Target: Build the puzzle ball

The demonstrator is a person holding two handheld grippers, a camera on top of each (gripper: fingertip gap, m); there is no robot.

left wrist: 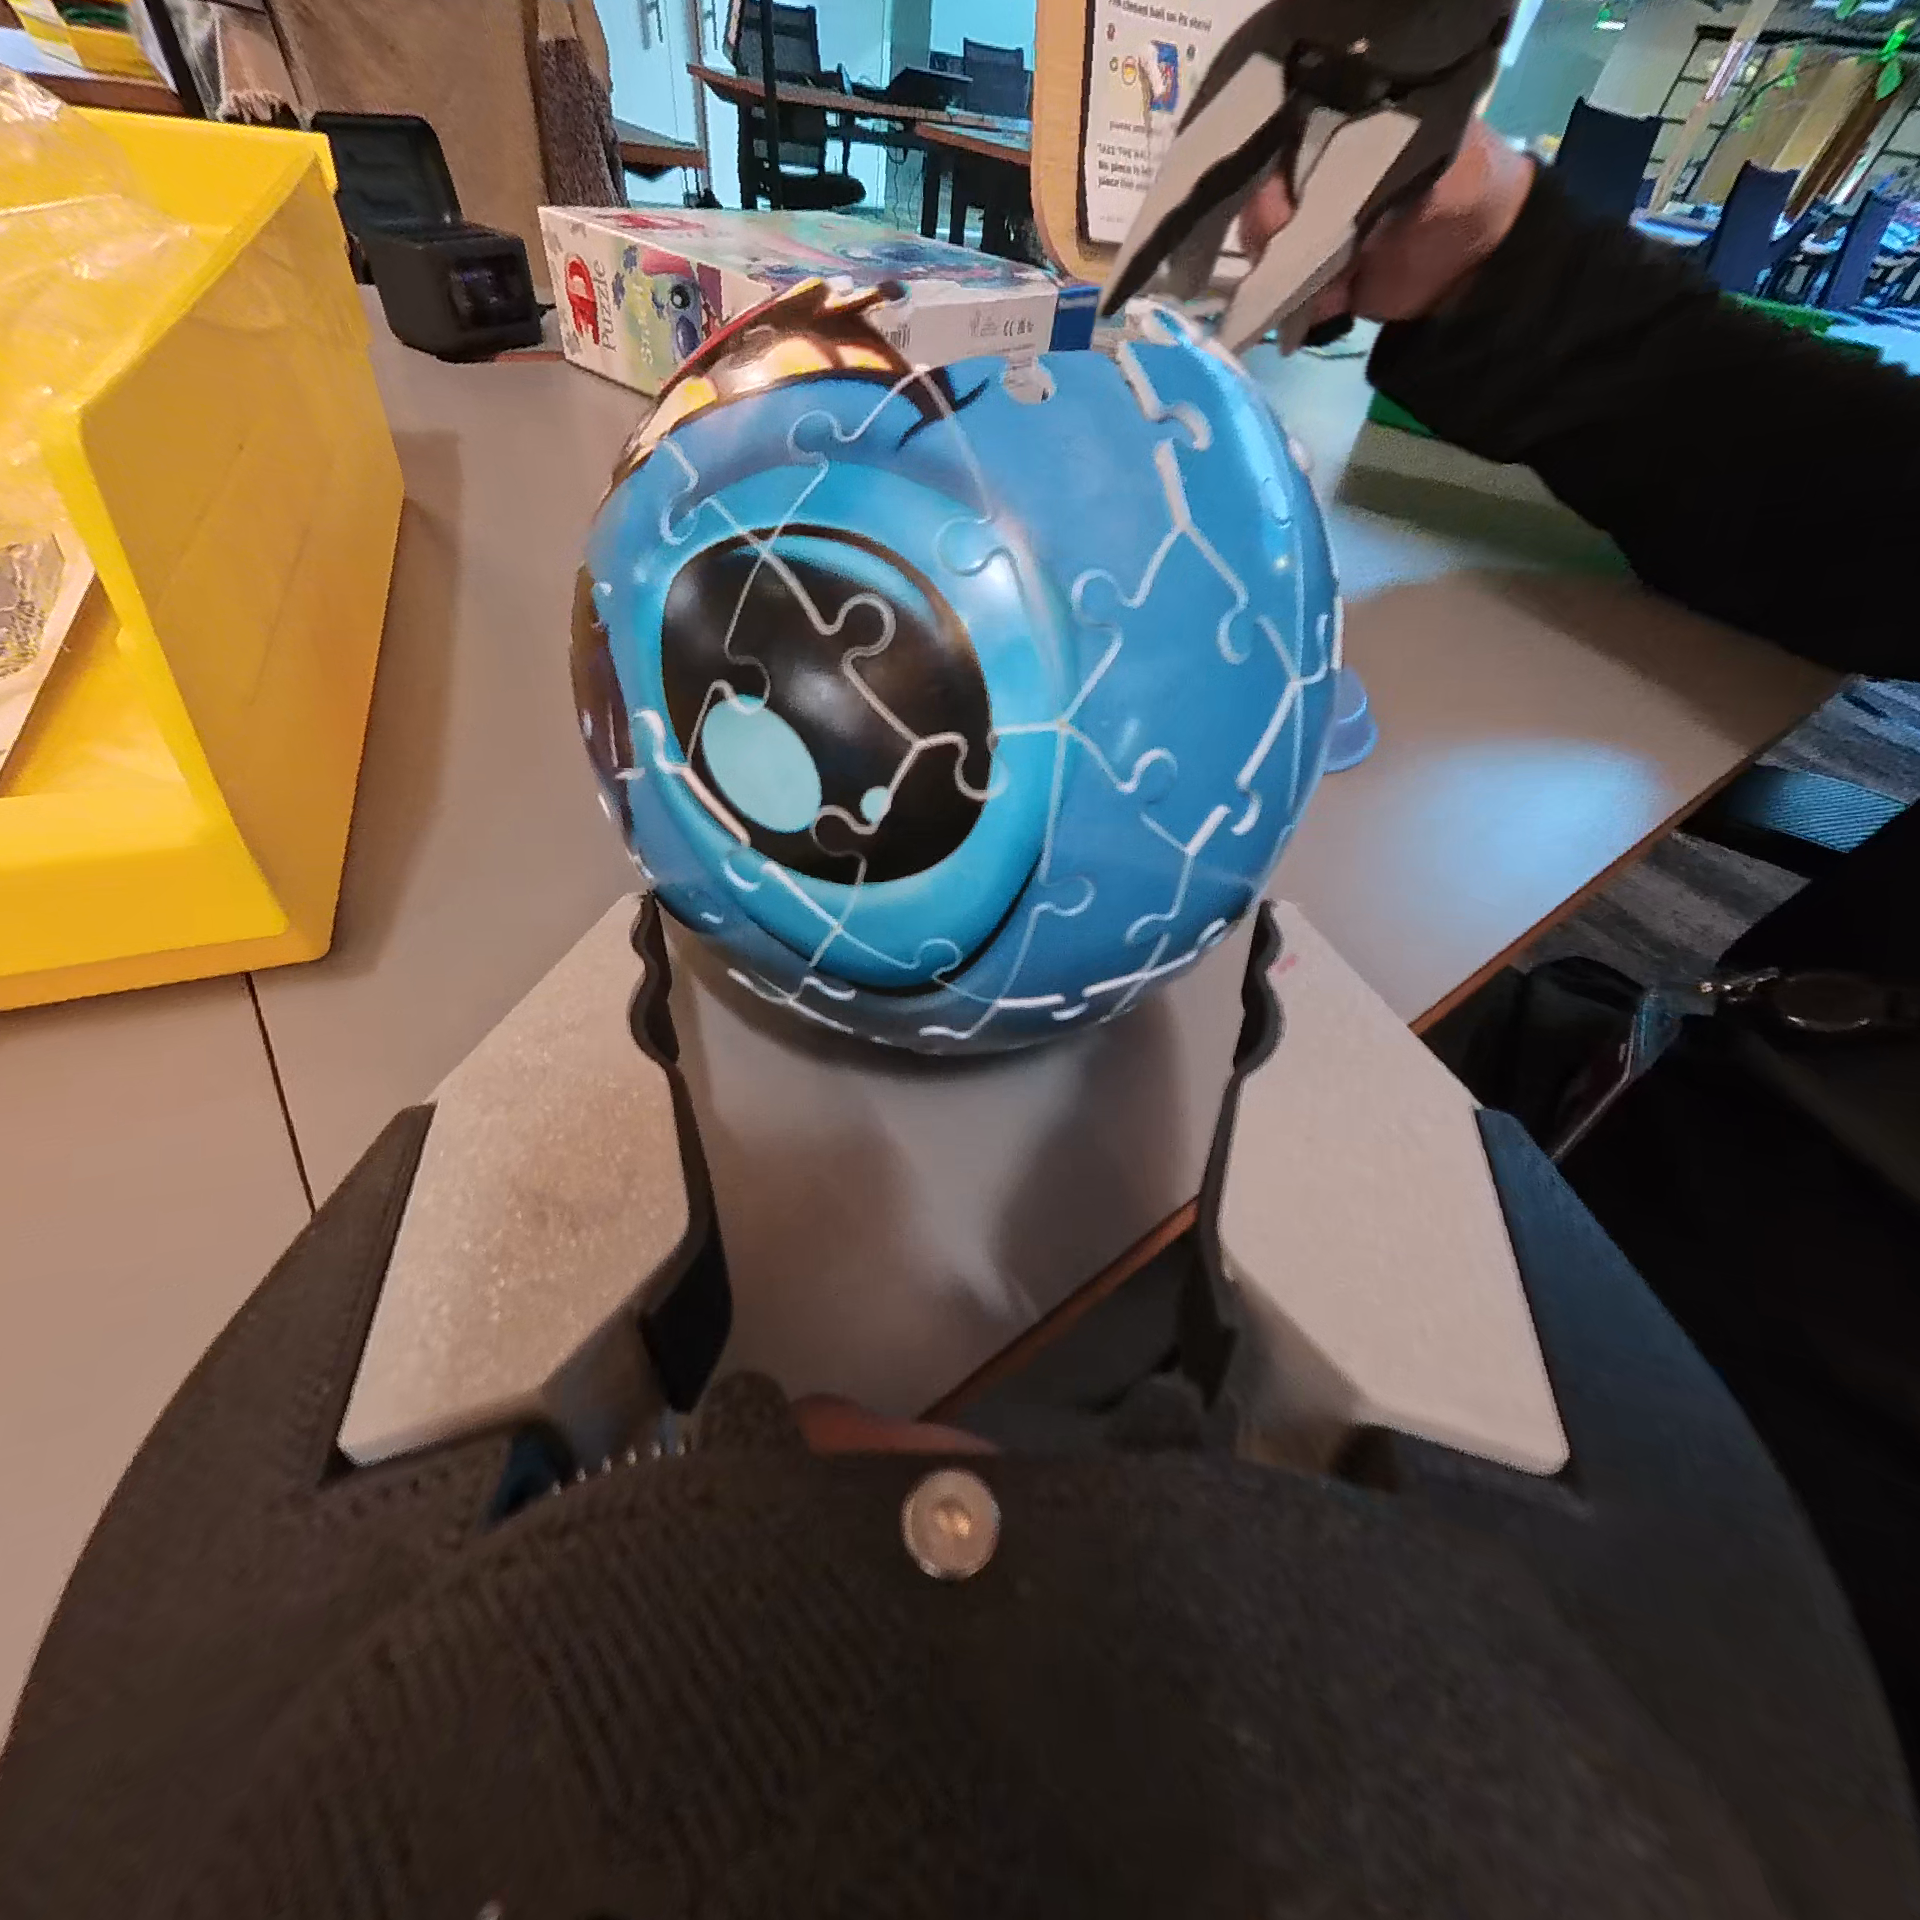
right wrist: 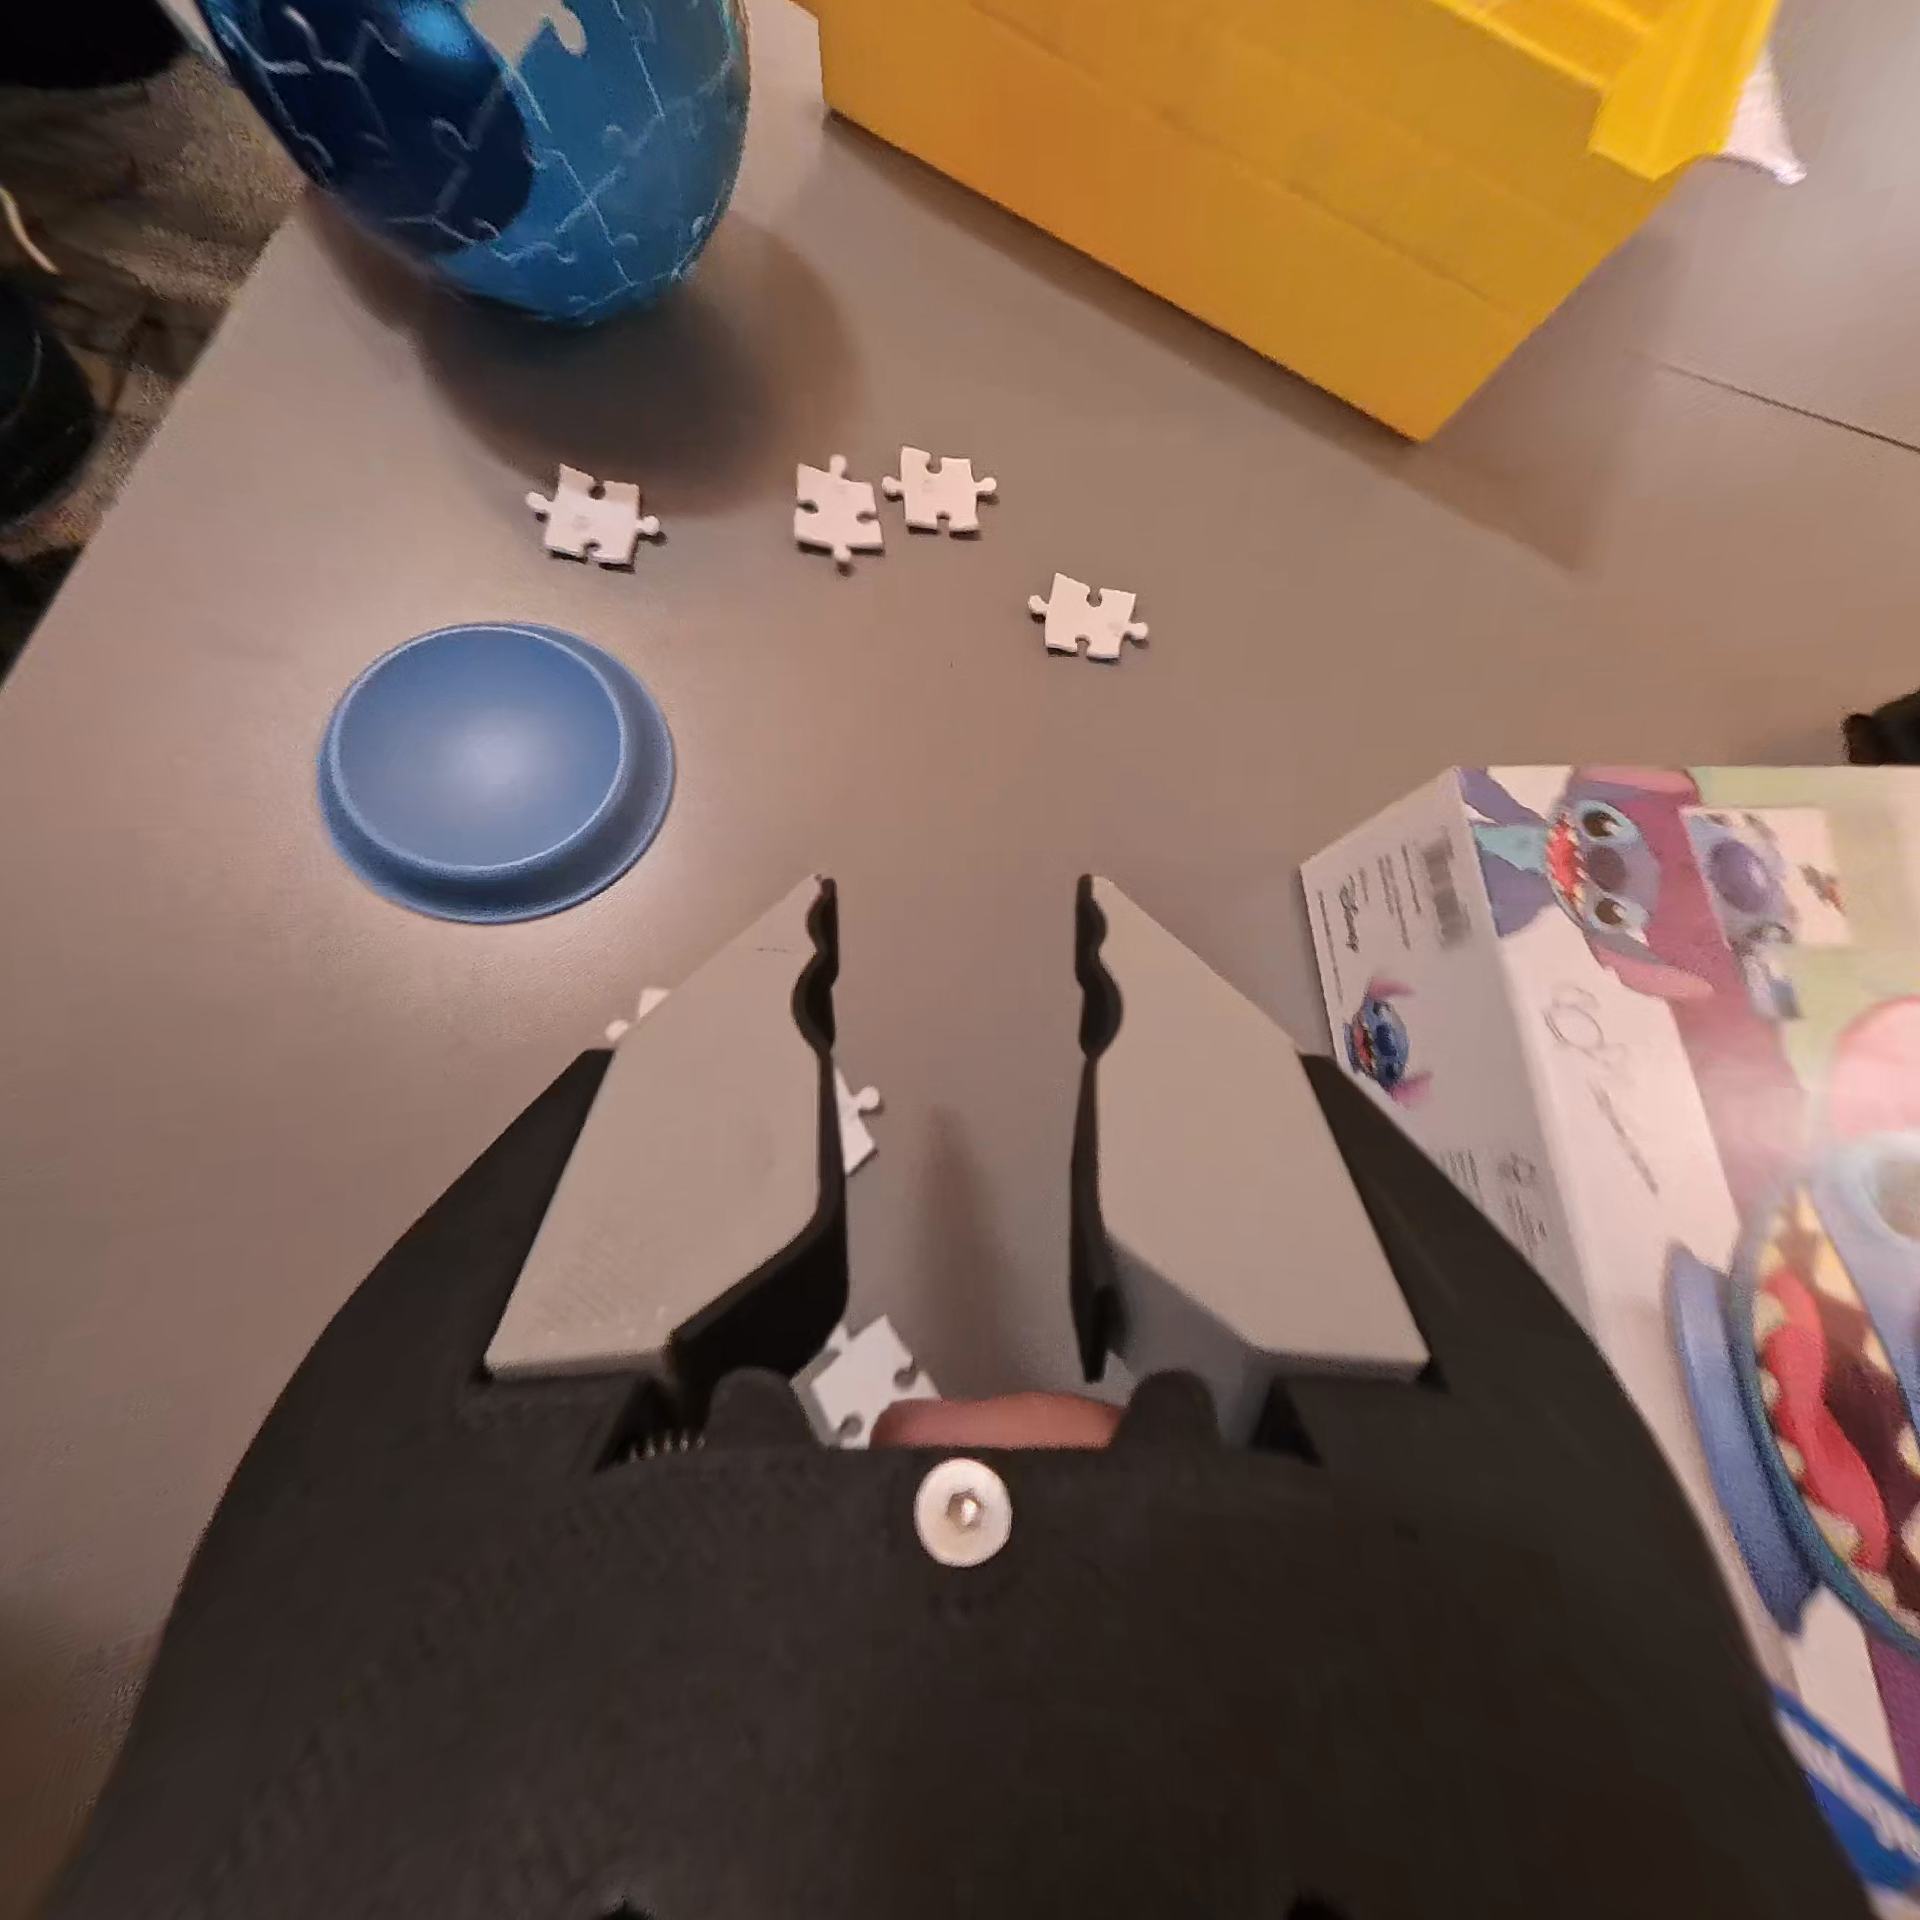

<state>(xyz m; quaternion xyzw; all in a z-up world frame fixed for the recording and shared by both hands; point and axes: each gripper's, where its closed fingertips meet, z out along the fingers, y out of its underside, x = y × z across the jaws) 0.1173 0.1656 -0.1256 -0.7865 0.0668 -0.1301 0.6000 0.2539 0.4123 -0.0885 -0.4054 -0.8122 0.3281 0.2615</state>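
The blue puzzle ball [left wrist: 1039,675], with a large black eye printed on it, sits between my left gripper's fingertips [left wrist: 953,925], which are shut on its lower sides. It hangs above the grey table and has an open gap at its top edge. It also shows in the right wrist view [right wrist: 520,156], at the top left. My right gripper [right wrist: 956,894] is open and empty above the table; in the left wrist view it [left wrist: 1184,317] hovers just over the ball's top. Several white, face-down loose pieces [right wrist: 836,514] lie on the table ahead of it, and two [right wrist: 862,1382] lie under its fingers.
A blue round stand [right wrist: 497,769] lies left of the right gripper and shows behind the ball [left wrist: 1351,727]. A yellow bin [right wrist: 1247,208] [left wrist: 208,520] and the puzzle box [right wrist: 1610,1143] [left wrist: 810,291] flank the work area. The table edge [left wrist: 1558,935] runs close on the right.
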